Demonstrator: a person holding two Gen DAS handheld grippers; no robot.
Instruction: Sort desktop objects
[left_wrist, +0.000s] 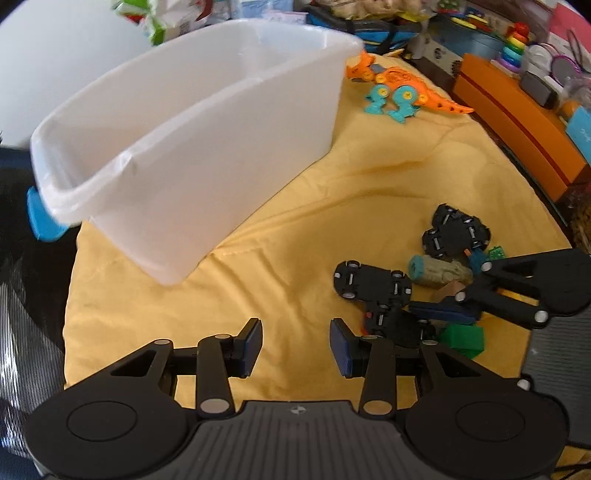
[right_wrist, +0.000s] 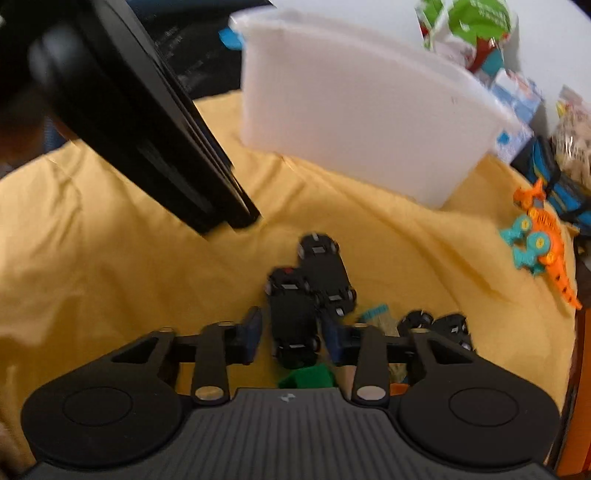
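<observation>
White bin (left_wrist: 192, 147) behind toy cars (left_wrist: 373, 282)

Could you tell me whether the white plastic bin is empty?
Seemingly empty: the white plastic bin's visible interior shows only bare walls, though its floor is hidden.

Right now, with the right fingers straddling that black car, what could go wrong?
1. The car touches a second car; closing may drag both.
2. The green block sits right beneath and could get nudged.
3. The left gripper hovers close to the same pile, so the two could collide.
</observation>
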